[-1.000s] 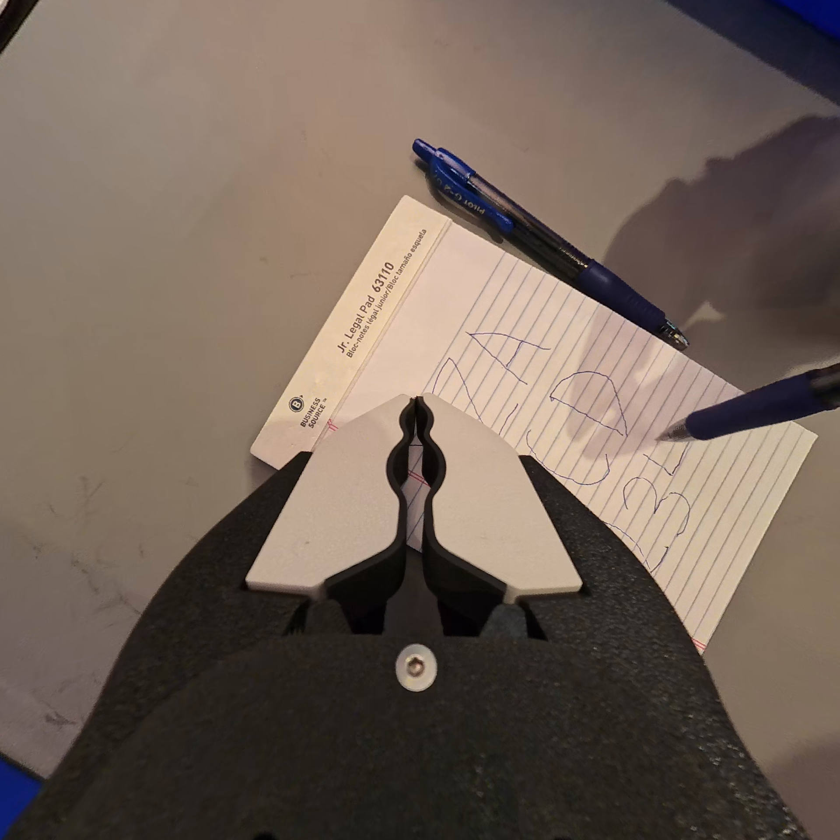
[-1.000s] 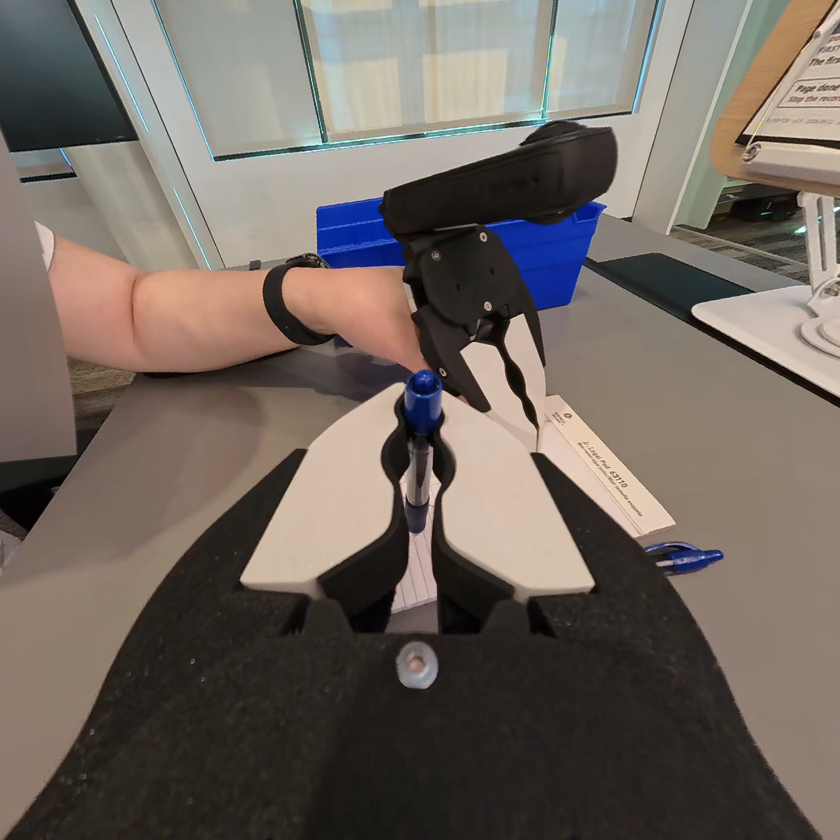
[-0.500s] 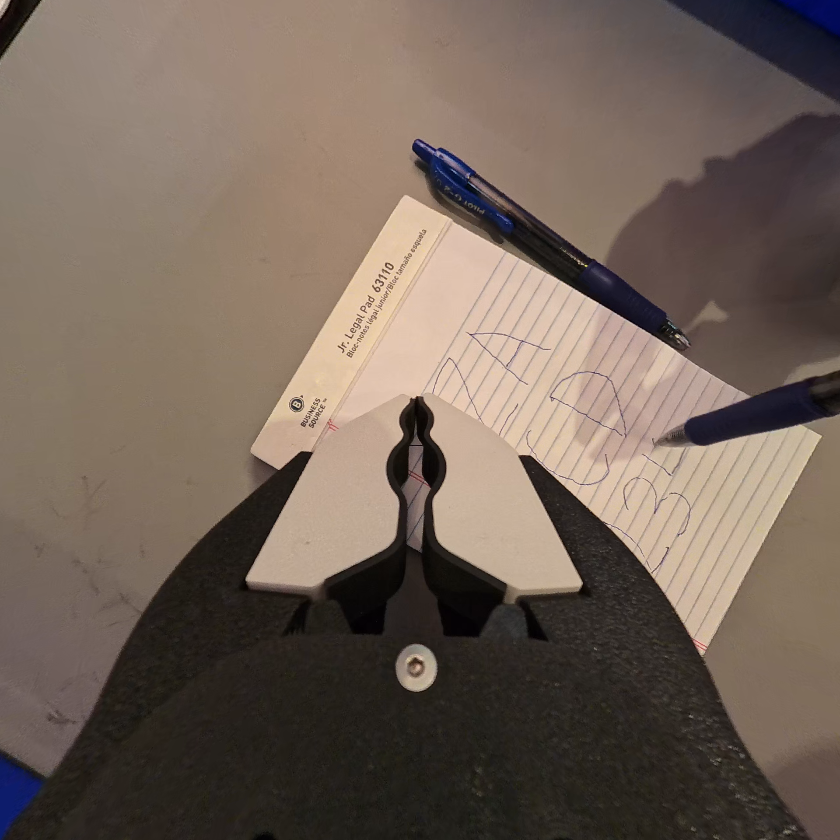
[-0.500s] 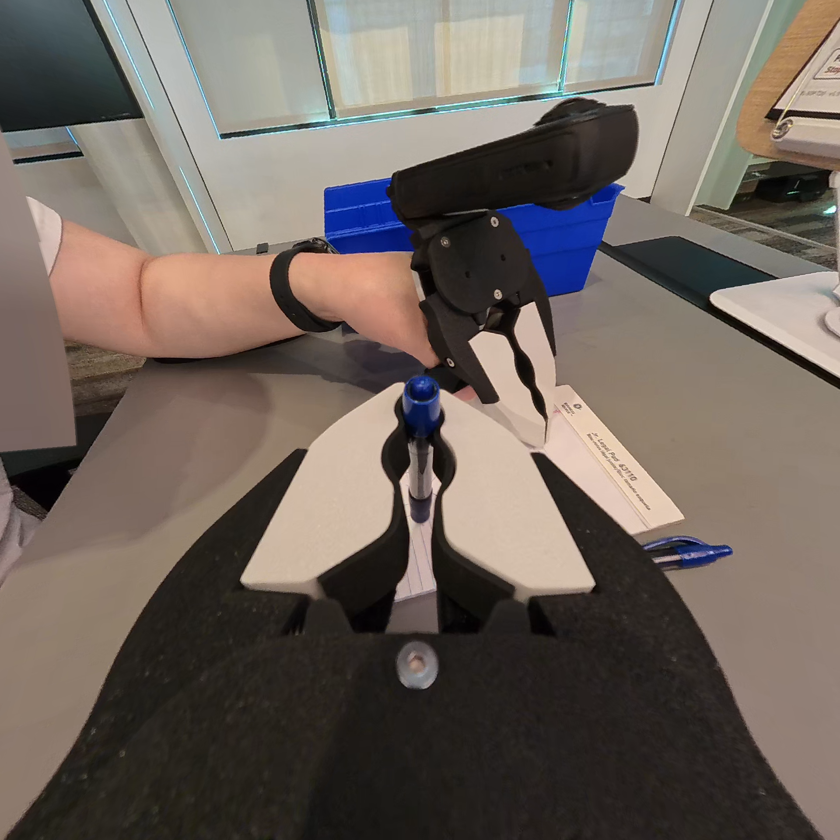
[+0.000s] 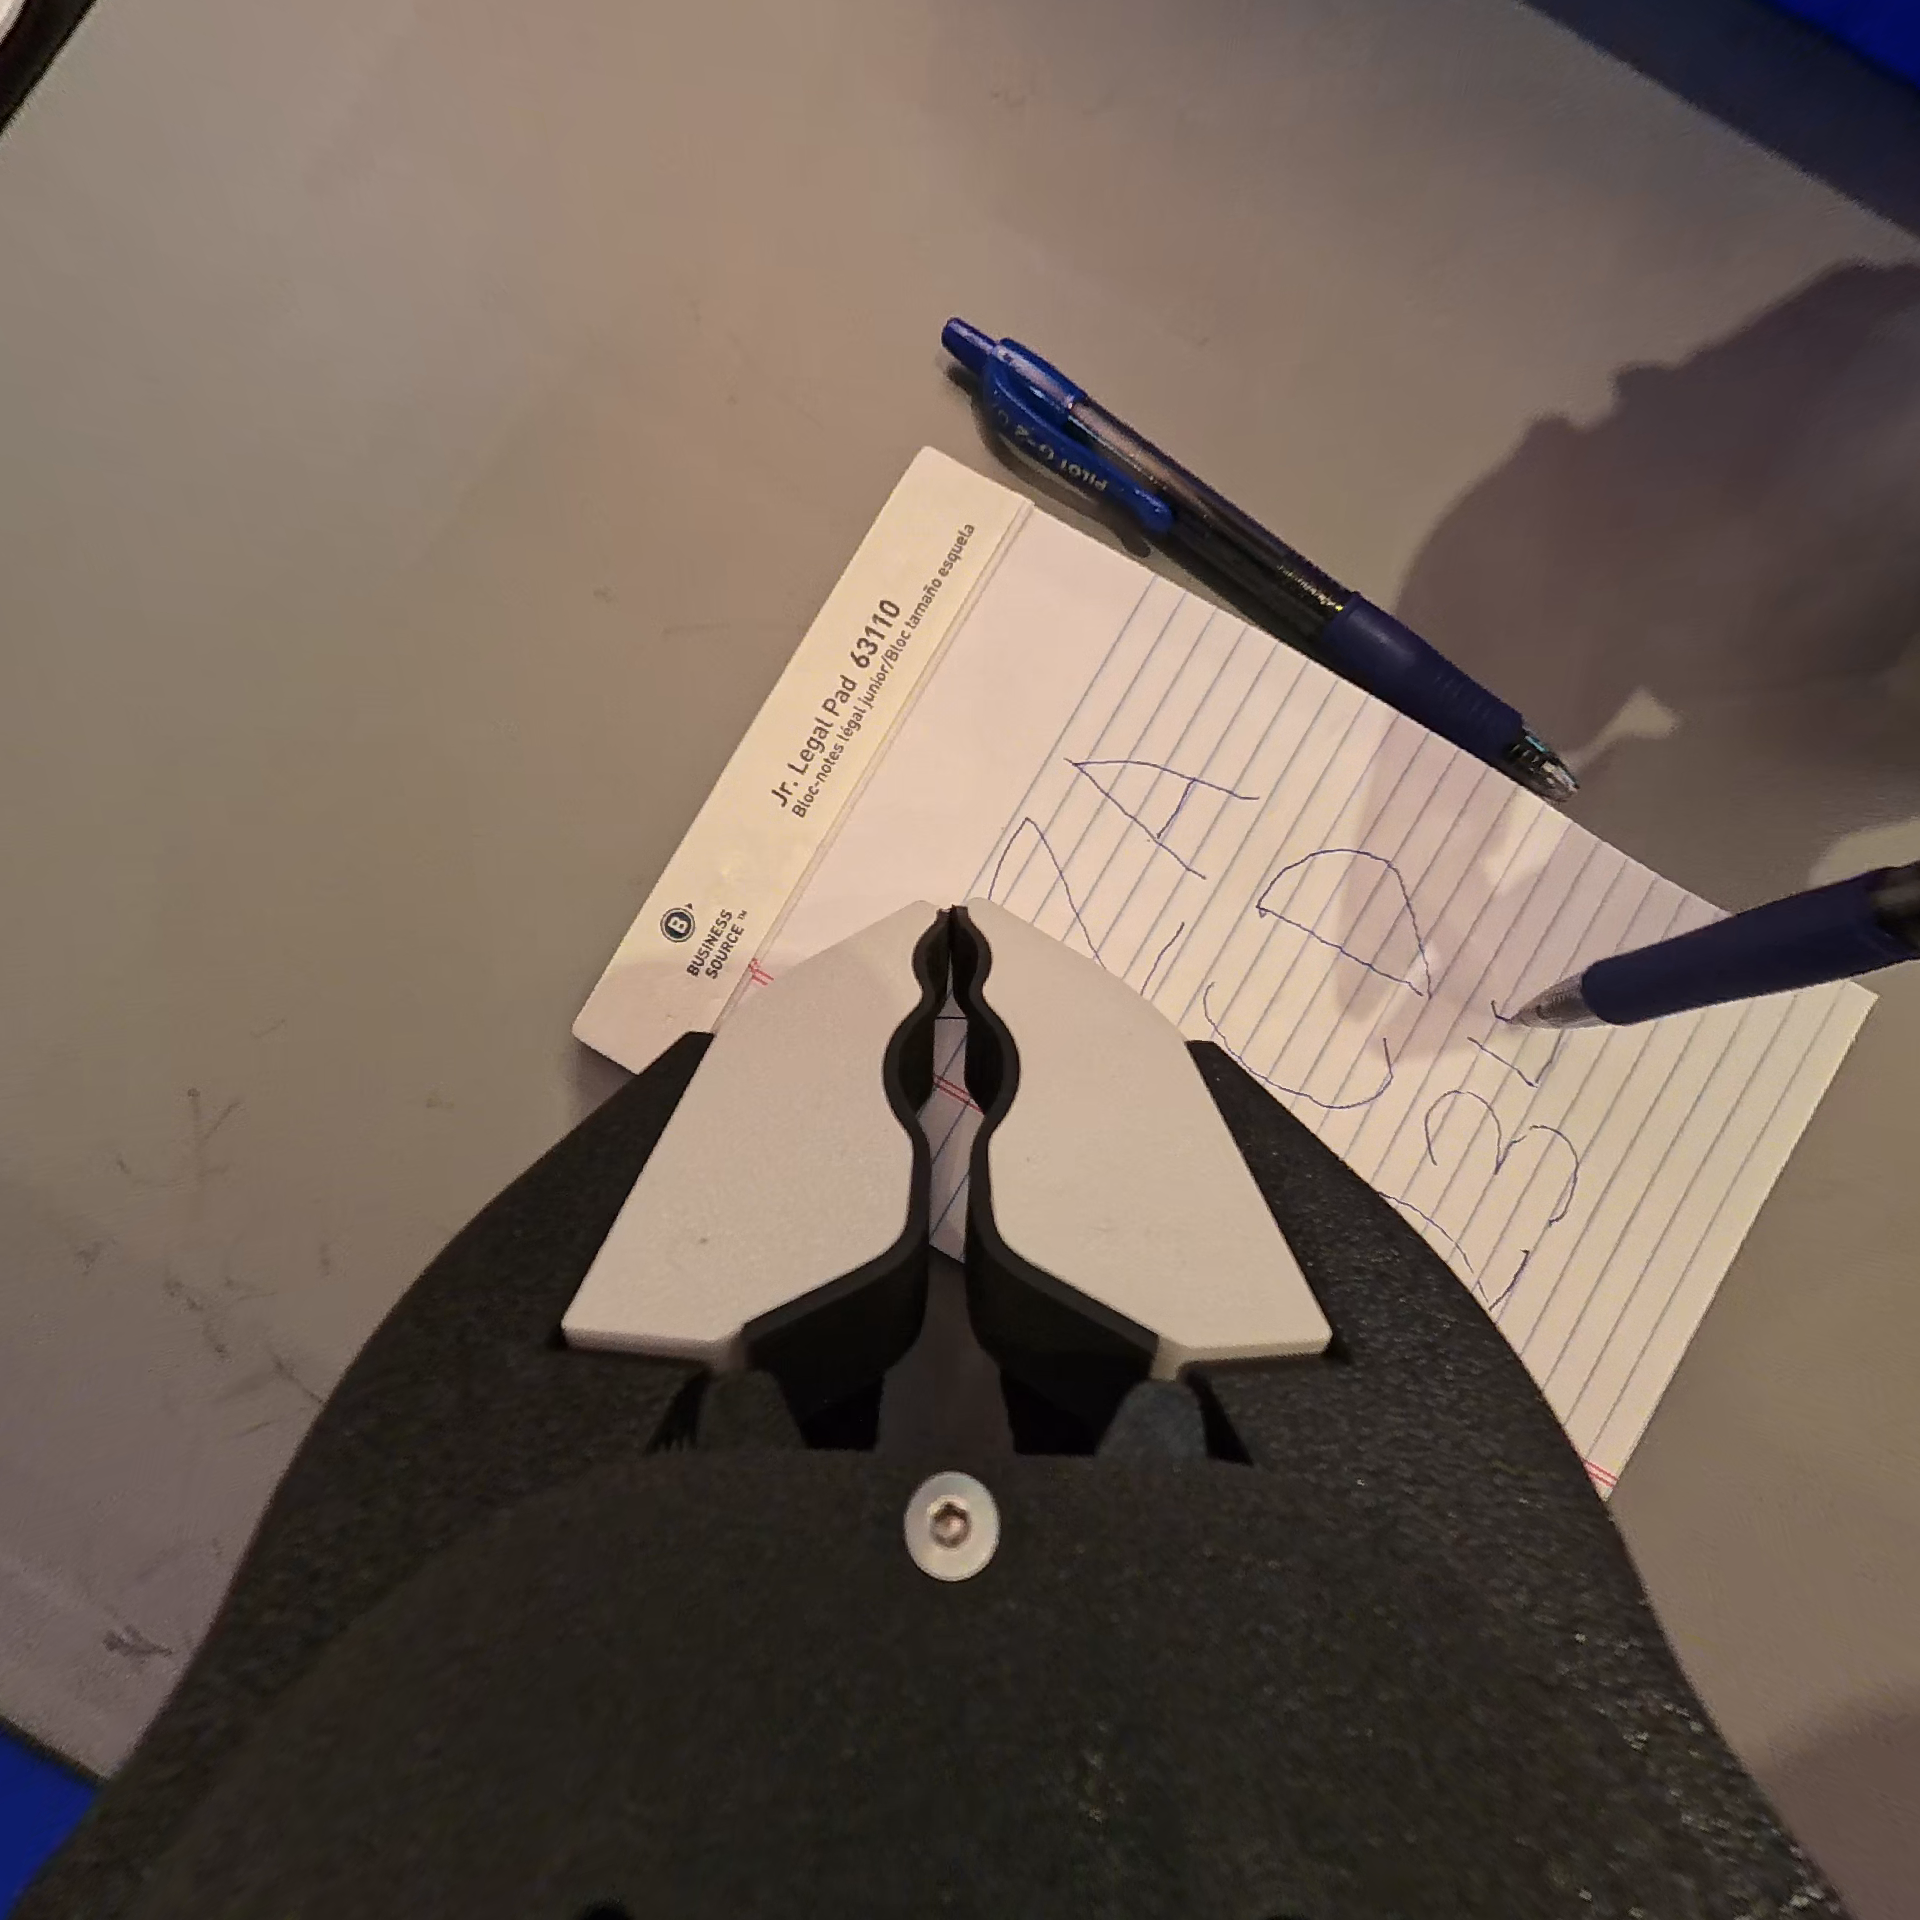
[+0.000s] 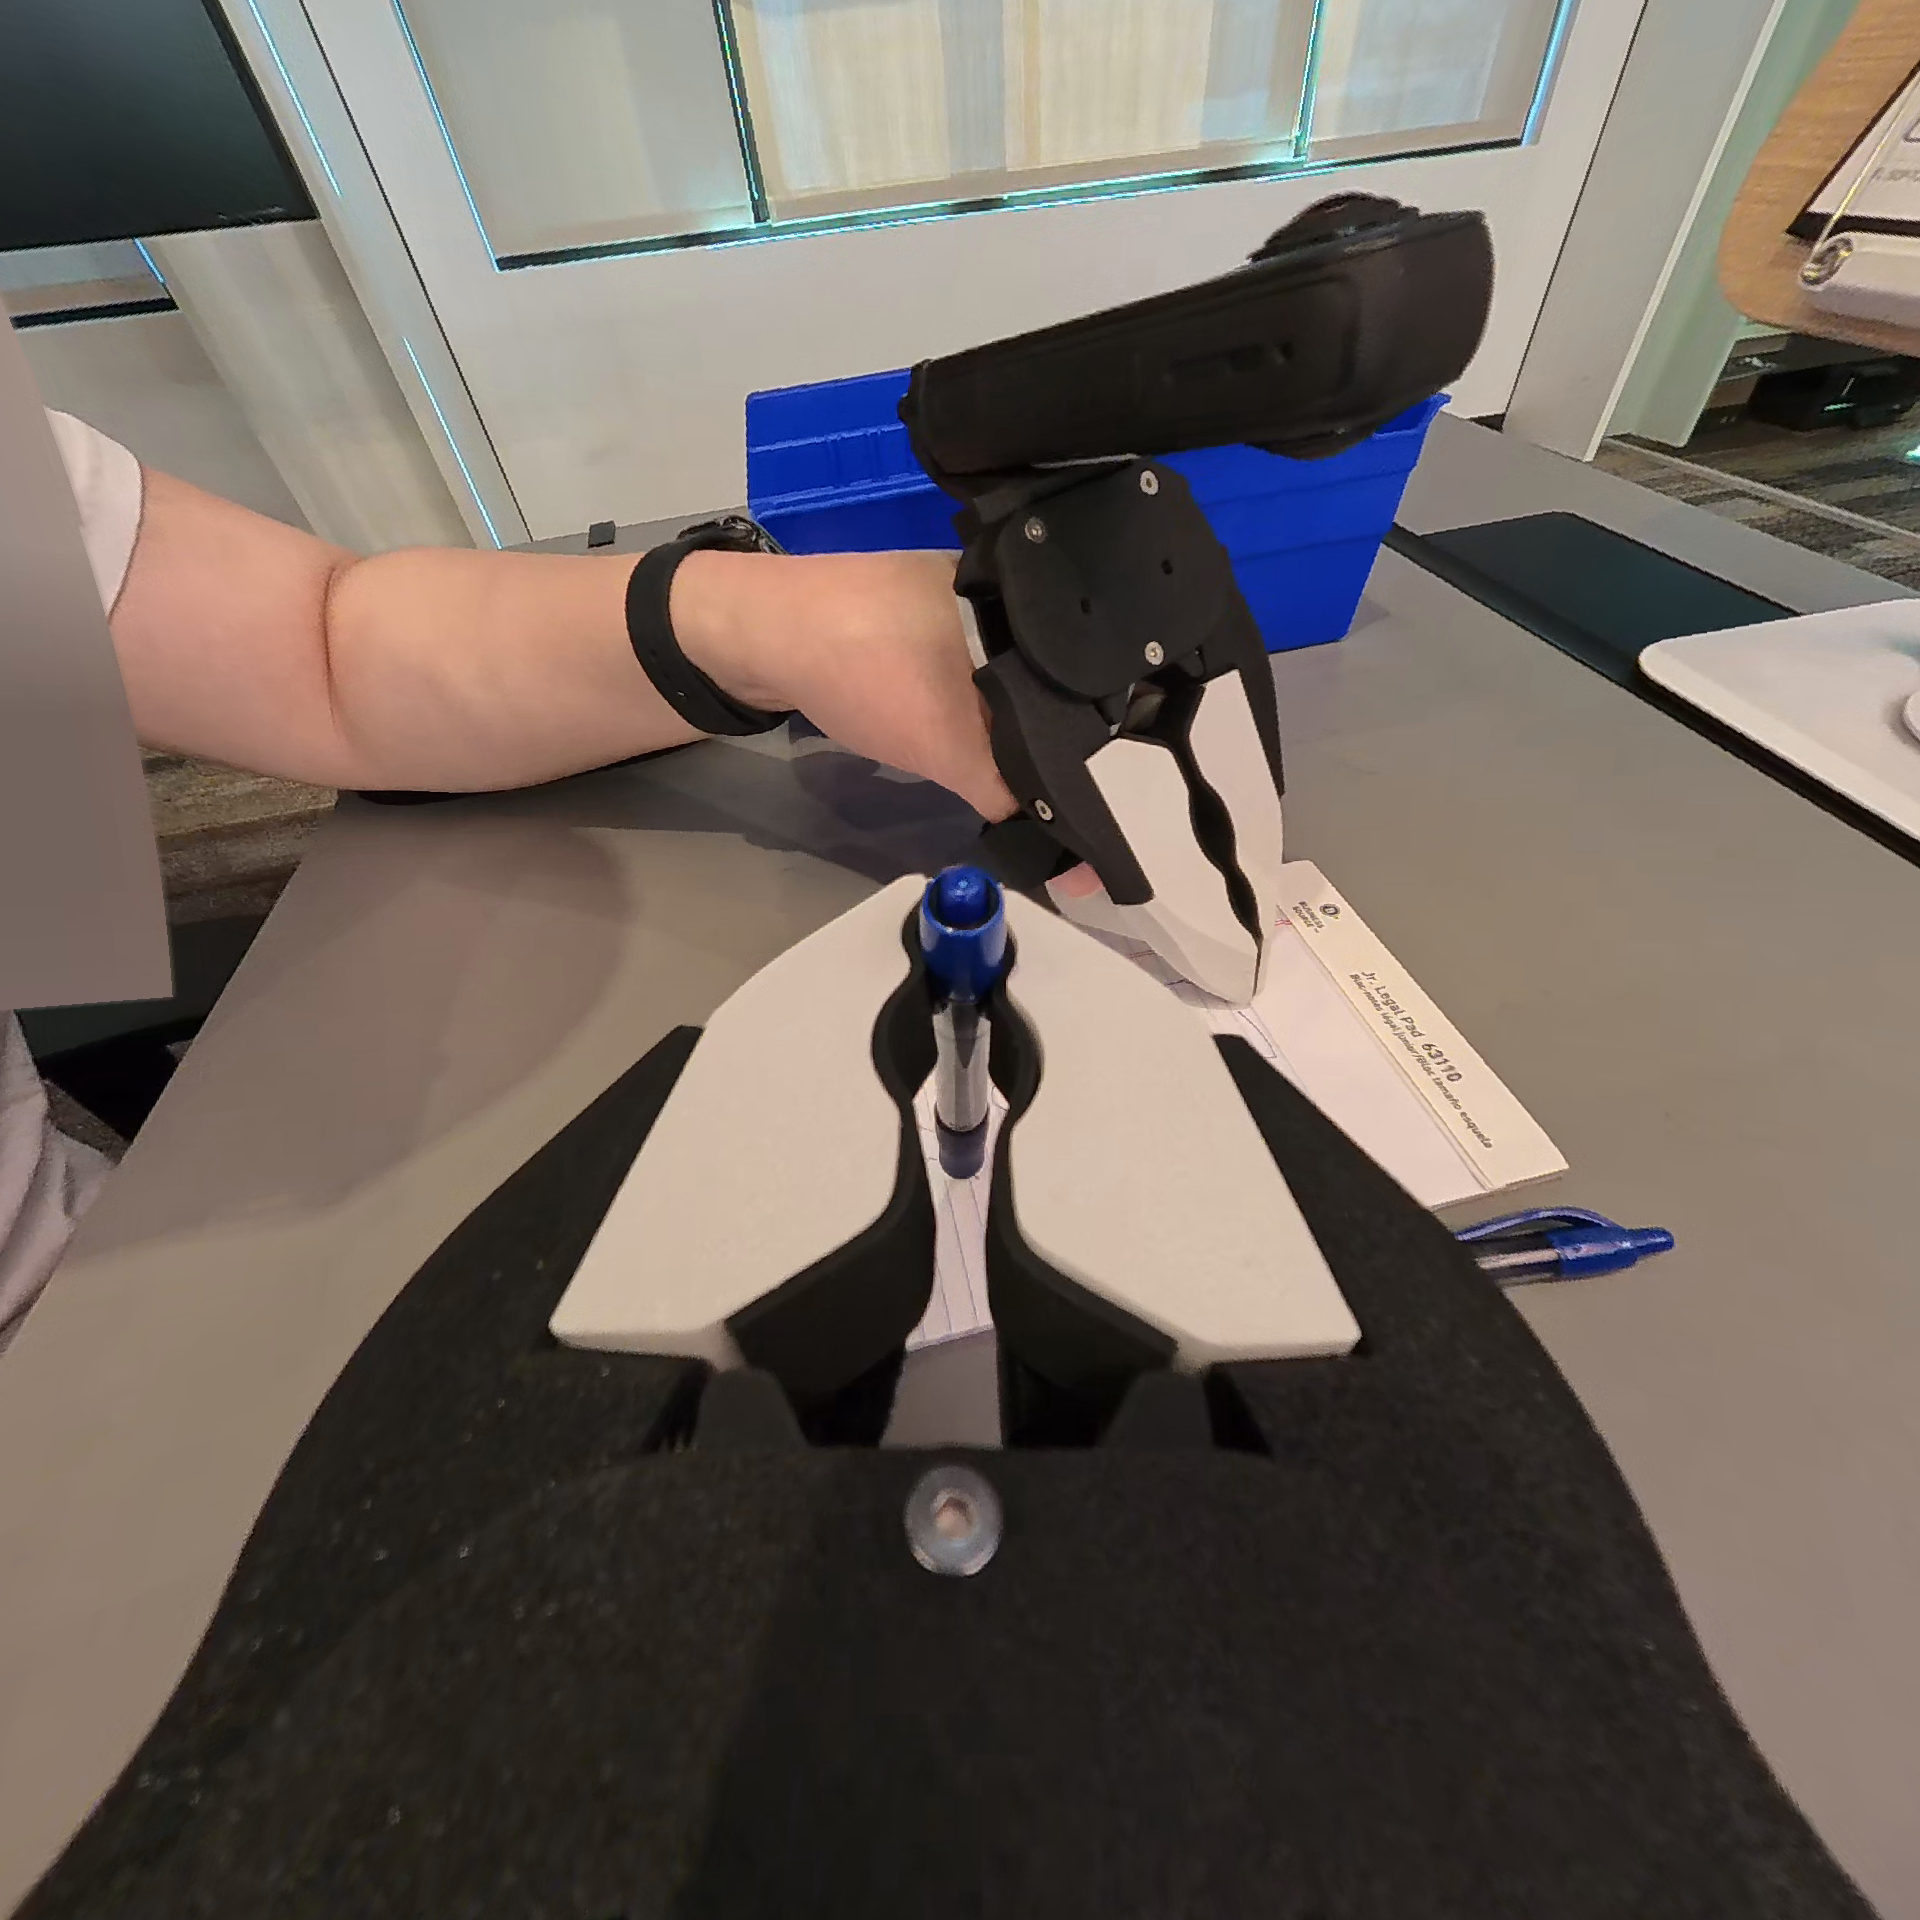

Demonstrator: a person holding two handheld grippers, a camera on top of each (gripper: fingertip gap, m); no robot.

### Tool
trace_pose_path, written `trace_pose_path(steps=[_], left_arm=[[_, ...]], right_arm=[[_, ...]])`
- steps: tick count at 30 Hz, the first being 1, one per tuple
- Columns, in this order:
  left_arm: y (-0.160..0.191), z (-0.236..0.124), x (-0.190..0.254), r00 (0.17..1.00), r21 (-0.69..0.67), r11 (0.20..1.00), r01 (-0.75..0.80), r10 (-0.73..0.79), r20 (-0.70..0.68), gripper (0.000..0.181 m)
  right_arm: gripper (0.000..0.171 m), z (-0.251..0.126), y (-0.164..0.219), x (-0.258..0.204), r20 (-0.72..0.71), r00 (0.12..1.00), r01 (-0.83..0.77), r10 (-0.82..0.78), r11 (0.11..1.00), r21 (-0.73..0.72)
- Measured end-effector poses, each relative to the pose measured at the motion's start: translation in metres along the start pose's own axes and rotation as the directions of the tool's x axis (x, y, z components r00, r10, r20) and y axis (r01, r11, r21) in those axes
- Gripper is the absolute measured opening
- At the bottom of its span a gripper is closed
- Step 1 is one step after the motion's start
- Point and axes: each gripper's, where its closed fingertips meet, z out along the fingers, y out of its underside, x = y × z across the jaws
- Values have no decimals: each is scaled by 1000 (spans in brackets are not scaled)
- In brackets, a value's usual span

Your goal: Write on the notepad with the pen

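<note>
Your pen (image 5: 1756,961) rests its tip on the lined page of the notepad (image 5: 1195,727), just right of the blue scrawl, a little lower on the sheet than a second ago, with the stroke under the tip slightly longer. Your right tool (image 6: 961,971) stays clamped on the pen's barrel, the blue cap end poking up between the tips. The notepad lies flat on the grey tabletop (image 5: 416,416), unmoved.

Your left tool (image 5: 951,914) is closed with nothing between its fingers, the tips pressed down on the page's near corner by the header strip; from the right wrist view it now sits nearer and larger than before. A spare blue pen (image 5: 1247,551) lies on the tabletop just beside the notepad's far edge, apart from the writing tip. Your left hand (image 6: 862,665) wears a black wristband (image 6: 675,644). Behind it stands a blue bin (image 6: 831,468); its contents cannot be seen.
</note>
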Motion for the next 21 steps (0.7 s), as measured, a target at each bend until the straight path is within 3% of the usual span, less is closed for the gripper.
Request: trace_pose_path(steps=[21], left_arm=[[0,0,0,1000,1,1000,0,0,-1,0]], right_arm=[[5,-4,5,-13,66,997,-46,48,998,-40]])
